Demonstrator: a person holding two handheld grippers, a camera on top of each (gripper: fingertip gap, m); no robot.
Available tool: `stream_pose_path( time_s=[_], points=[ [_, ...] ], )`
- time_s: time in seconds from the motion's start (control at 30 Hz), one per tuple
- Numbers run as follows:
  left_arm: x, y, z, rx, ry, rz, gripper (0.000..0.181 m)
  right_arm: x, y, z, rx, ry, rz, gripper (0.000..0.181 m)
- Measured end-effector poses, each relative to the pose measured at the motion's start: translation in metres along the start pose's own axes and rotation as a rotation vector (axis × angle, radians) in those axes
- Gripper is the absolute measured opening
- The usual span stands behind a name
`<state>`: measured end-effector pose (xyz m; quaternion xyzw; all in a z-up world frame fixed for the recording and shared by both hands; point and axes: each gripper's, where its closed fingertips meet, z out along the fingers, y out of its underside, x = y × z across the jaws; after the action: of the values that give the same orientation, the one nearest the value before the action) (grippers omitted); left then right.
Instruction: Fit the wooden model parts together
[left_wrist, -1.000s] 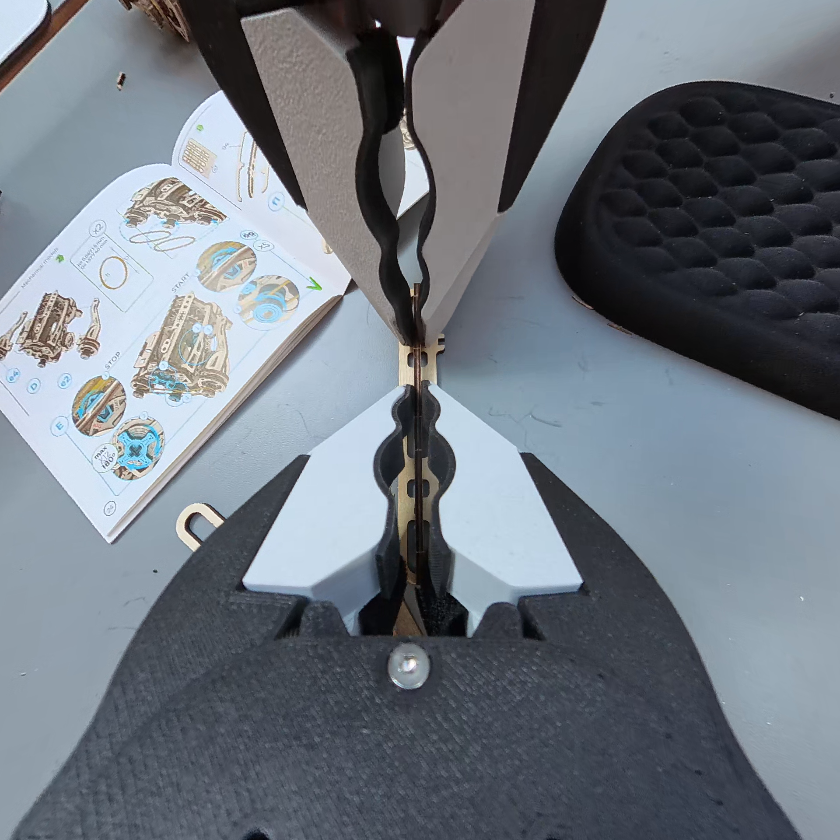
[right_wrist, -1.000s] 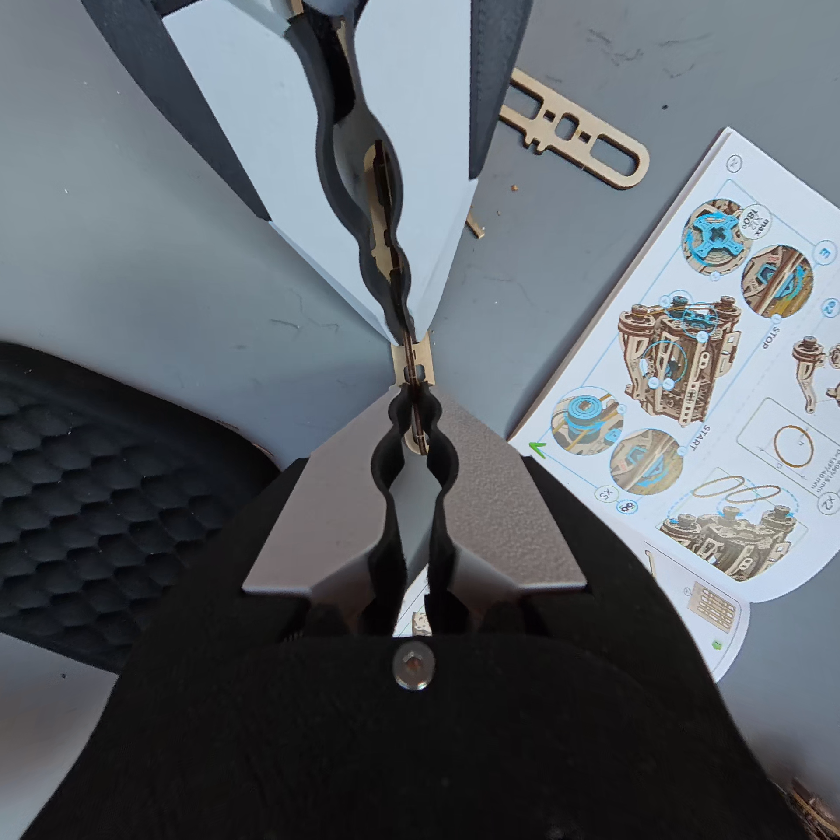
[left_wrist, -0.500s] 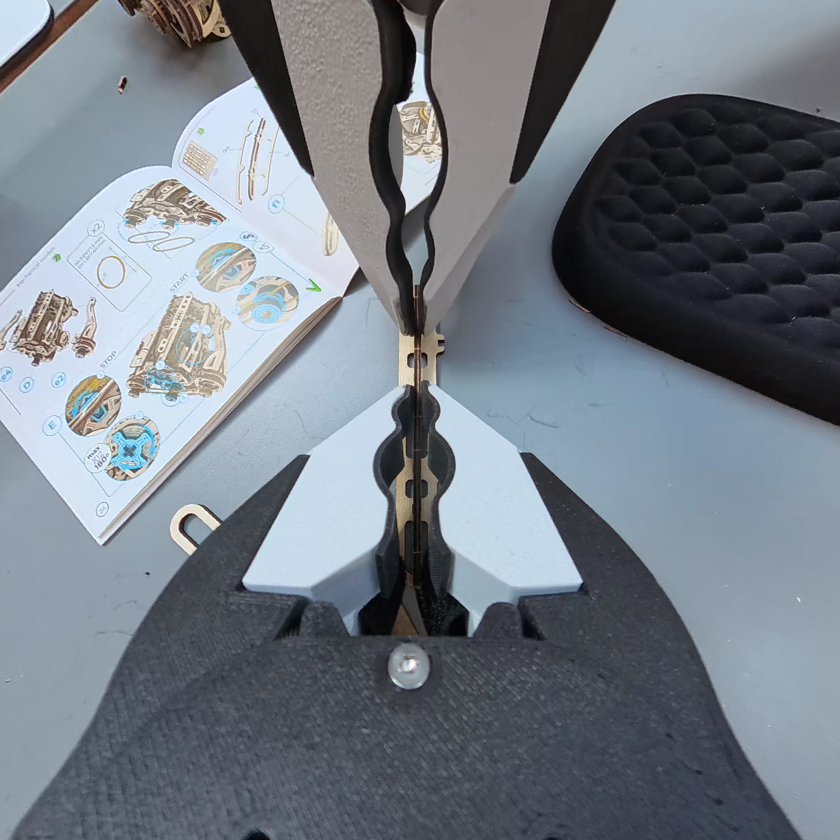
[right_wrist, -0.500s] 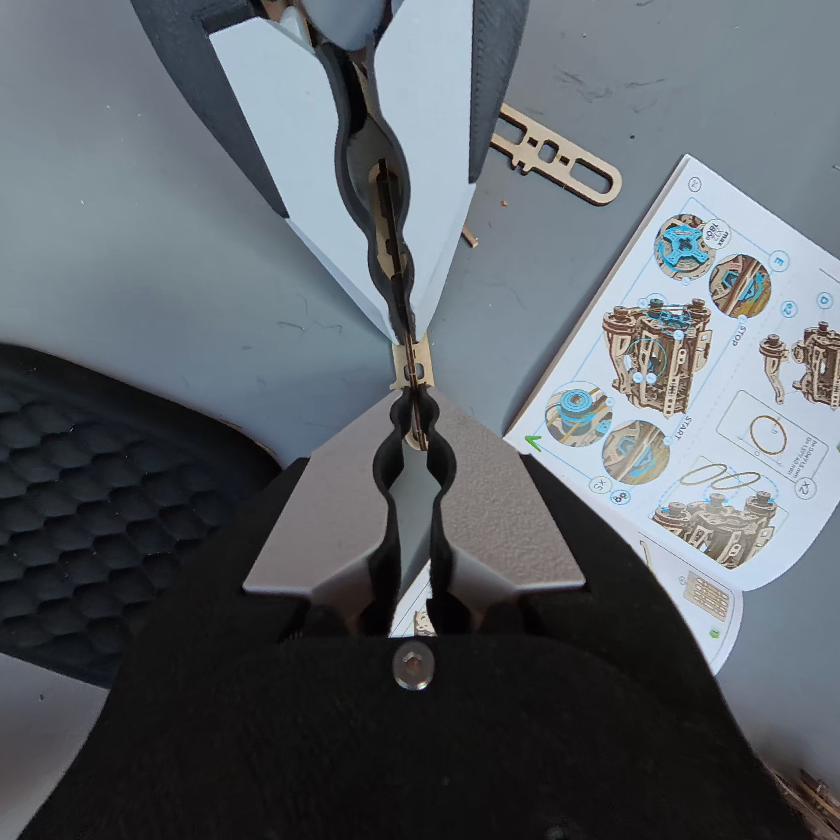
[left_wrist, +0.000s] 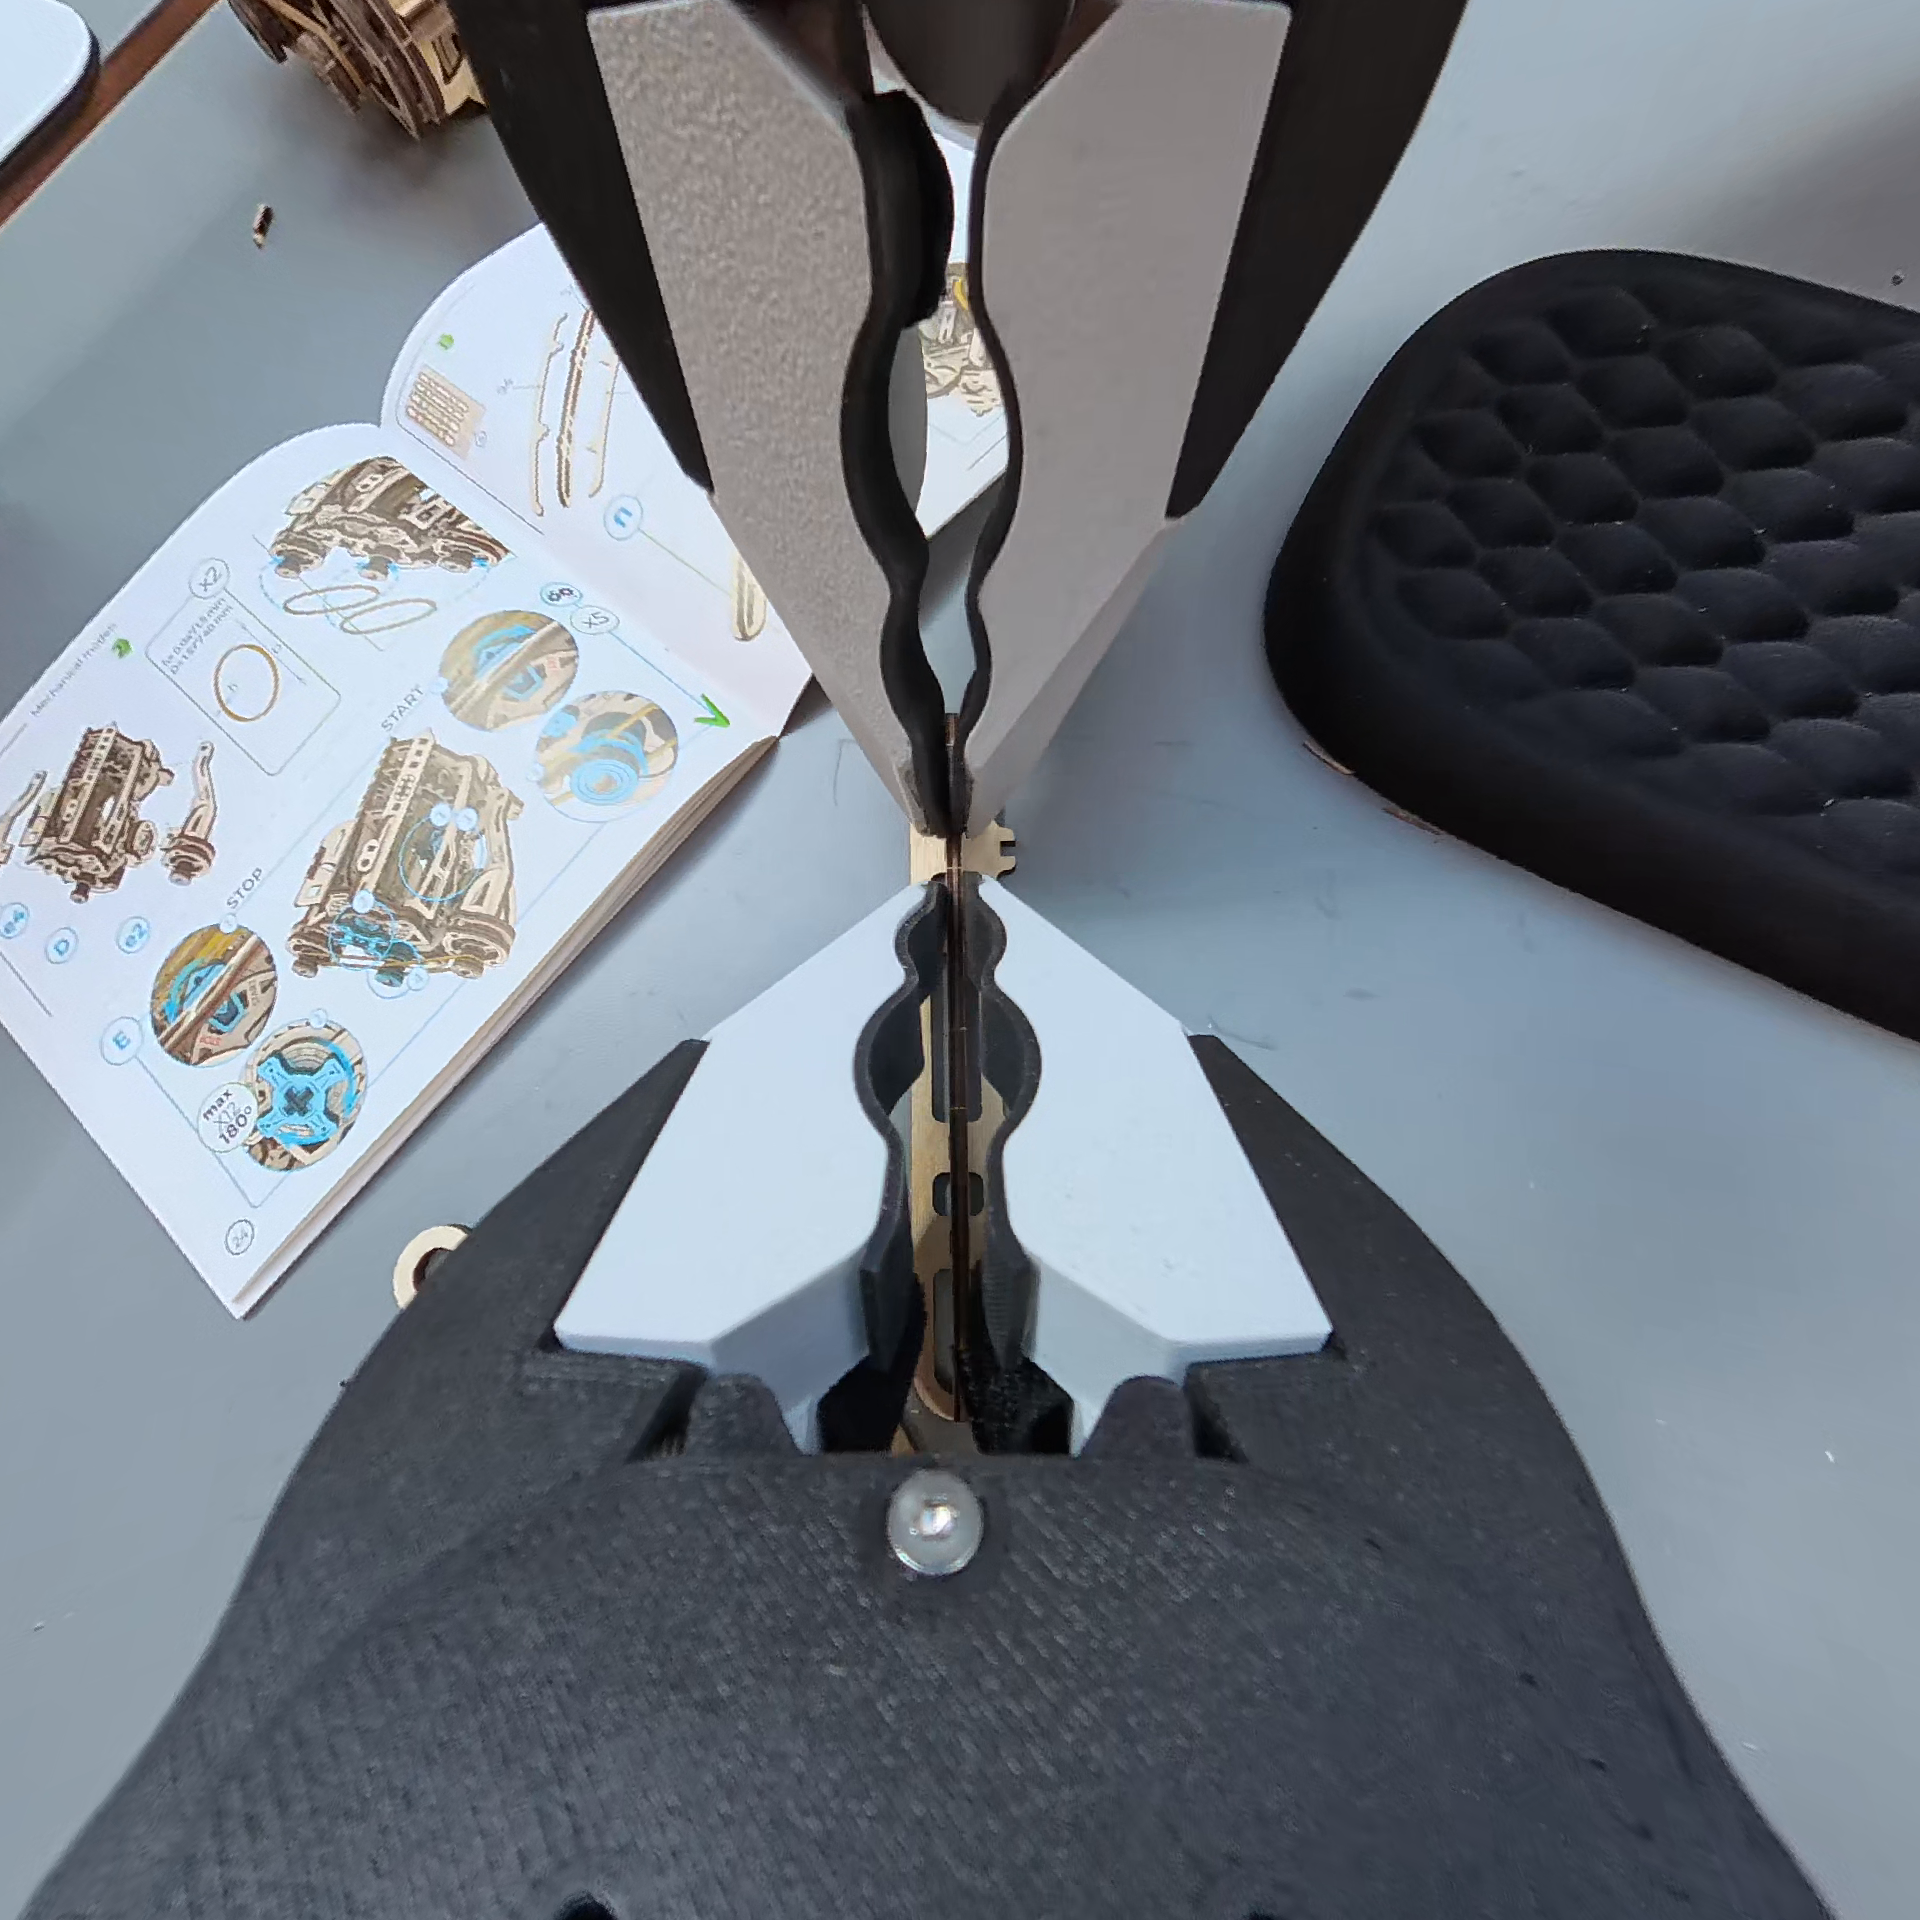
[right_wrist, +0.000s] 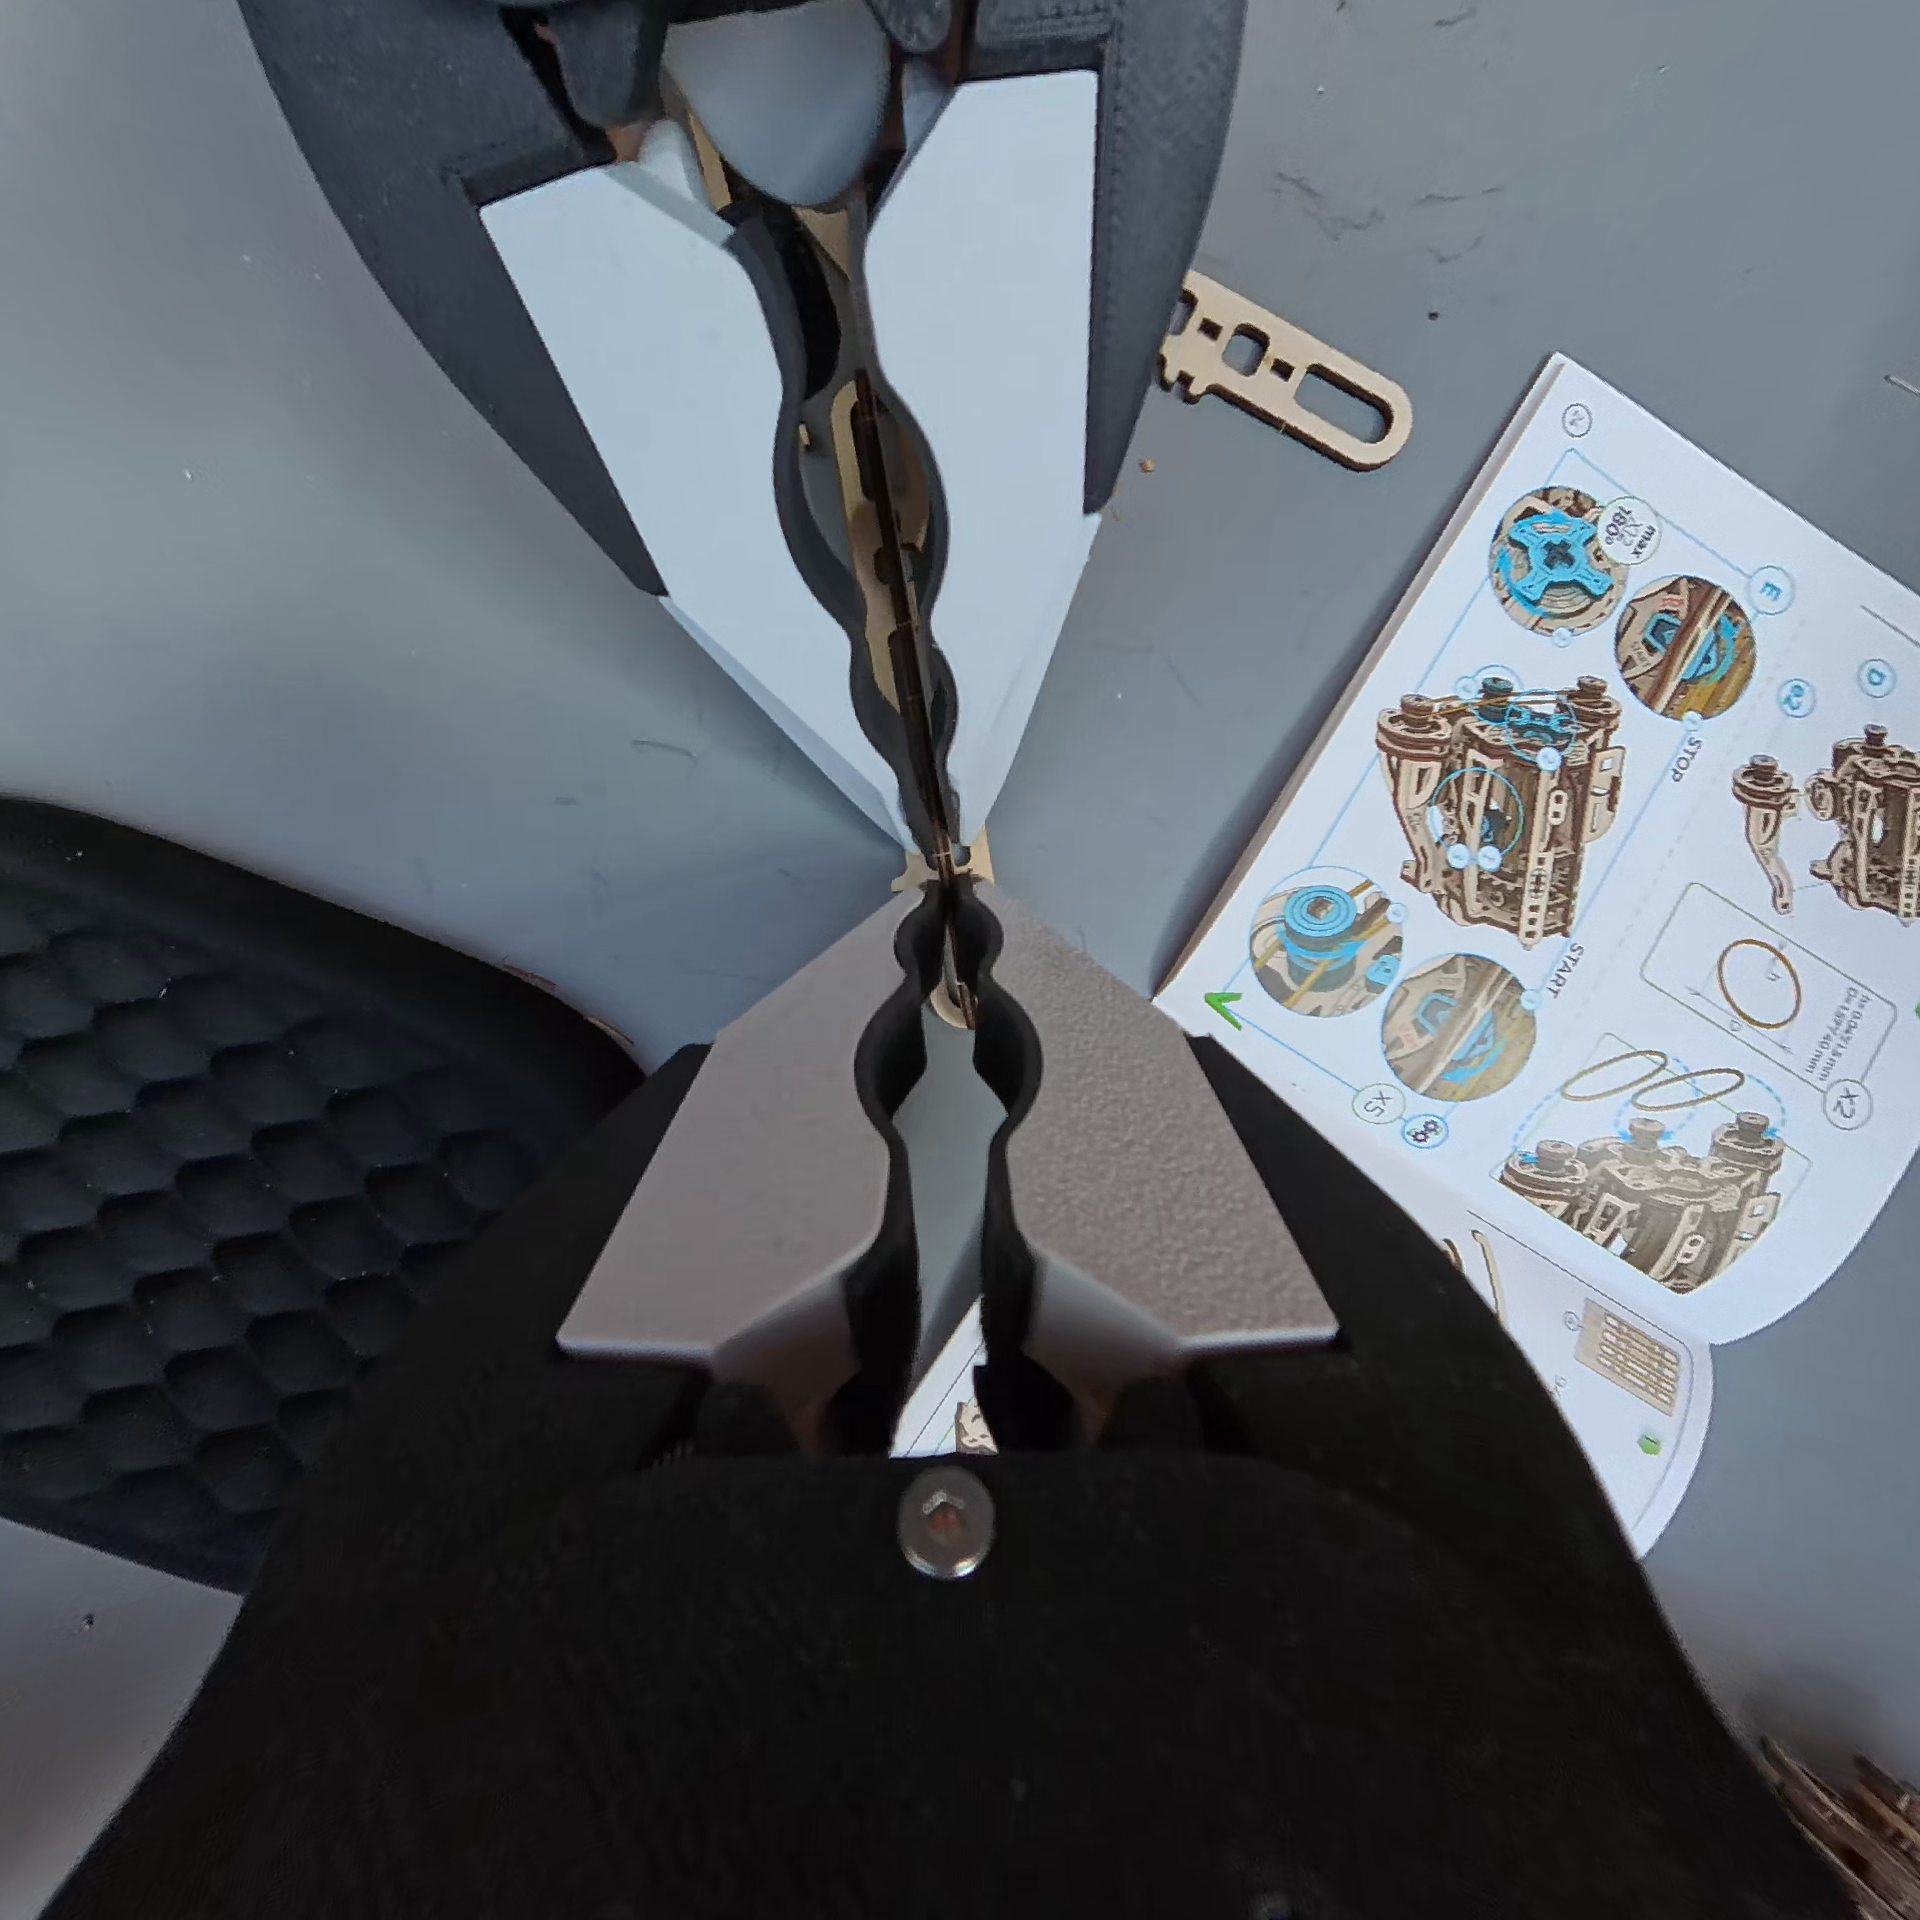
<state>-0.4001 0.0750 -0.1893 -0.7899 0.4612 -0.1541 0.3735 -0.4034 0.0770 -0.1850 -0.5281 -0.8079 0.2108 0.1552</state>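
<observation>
Two grippers — left gripper (left_wrist: 951, 894) and right gripper (right_wrist: 948, 902) — meet tip to tip, jaws clamped on one thin slotted wooden strip (left_wrist: 935, 1132); a second strip (right_wrist: 1288, 390) lies flat on the grey surface (left_wrist: 1351, 1091).

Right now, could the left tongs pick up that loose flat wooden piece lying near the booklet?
Probably not yet. The left tongs are shut on wooden strips that the right tongs also pinch. The loose wooden piece lies unobstructed on the table, but they'd have to let go first.
</observation>
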Motion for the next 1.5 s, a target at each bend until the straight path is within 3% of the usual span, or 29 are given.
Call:
stream_pose_path(
  time_s=[0.03, 0.27, 0.37, 0.43, 0.53, 0.6, 0.67, 0.7, 0.83, 0.9, 1.03, 1.07, 1.13, 1.2, 1.27, 1.33, 1.4, 1.5],
  points=[
    [0.000, 0.000, 0.000, 0.004, 0.002, -0.003, 0.000, 0.000, 0.000, 0.000, 0.007, -0.005, 0.006, 0.000],
    [0.000, 0.000, 0.000, 0.008, 0.002, 0.004, 0.001, 0.000, -0.001, 0.001, 0.019, -0.022, 0.004, 0.002],
    [-0.007, 0.002, -0.001, -0.001, -0.043, -0.003, 0.000, 0.009, -0.006, -0.008, 0.065, 0.032, 0.039, 0.013],
    [-0.014, -0.002, -0.008, 0.035, -0.084, -0.018, 0.000, 0.022, -0.018, -0.028, 0.208, 0.125, 0.165, 0.023],
    [-0.026, -0.026, -0.032, 0.201, -0.189, -0.046, 0.000, 0.038, -0.033, -0.081, 0.591, 0.231, 0.493, 0.037],
    [-0.033, -0.045, -0.052, 0.319, -0.295, -0.028, 0.000, 0.040, -0.037, -0.115, 0.897, 0.169, 0.697, 0.041],
    [-0.032, -0.064, -0.069, 0.400, -0.383, 0.022, 0.000, 0.035, -0.031, -0.111, 0.941, 0.043, 0.832, 0.073],
    [-0.030, -0.073, -0.075, 0.430, -0.429, 0.053, 0.000, 0.029, -0.034, -0.108, 0.972, -0.015, 0.853, 0.078],
    [-0.015, -0.100, -0.090, 0.492, -0.572, 0.154, 0.000, 0.010, -0.067, -0.108, 1.163, -0.154, 0.832, 0.057],
    [-0.010, -0.108, -0.095, 0.500, -0.634, 0.198, 0.000, 0.005, -0.080, -0.114, 1.194, -0.123, 0.768, 0.050],
    [0.001, -0.115, -0.096, 0.492, -0.669, 0.257, 0.000, 0.003, -0.086, -0.132, 1.235, -0.059, 0.715, 0.010],
    [0.001, -0.114, -0.095, 0.482, -0.674, 0.258, 0.001, 0.003, -0.085, -0.131, 1.219, -0.059, 0.714, 0.010],
    [0.001, -0.113, -0.092, 0.469, -0.658, 0.236, 0.006, 0.002, -0.082, -0.130, 1.207, -0.082, 0.721, 0.009],
    [-0.002, -0.110, -0.098, 0.461, -0.671, 0.194, 0.027, 0.004, -0.076, -0.130, 1.198, -0.072, 0.719, 0.009],
    [0.001, -0.111, -0.110, 0.511, -0.622, 0.142, 0.031, 0.001, -0.075, -0.135, 1.195, -0.090, 0.664, 0.009],
    [0.012, -0.111, -0.108, 0.542, -0.416, 0.056, 0.038, -0.009, -0.079, -0.144, 1.194, -0.097, 0.527, 0.010],
    [0.020, -0.105, -0.100, 0.501, -0.207, -0.013, 0.045, -0.014, -0.080, -0.147, 1.146, -0.013, 0.380, 0.010],
    [0.025, -0.099, -0.096, 0.461, -0.071, 0.022, 0.040, -0.035, -0.085, -0.148, 1.053, 0.050, 0.153, 0.010]
  ],
)
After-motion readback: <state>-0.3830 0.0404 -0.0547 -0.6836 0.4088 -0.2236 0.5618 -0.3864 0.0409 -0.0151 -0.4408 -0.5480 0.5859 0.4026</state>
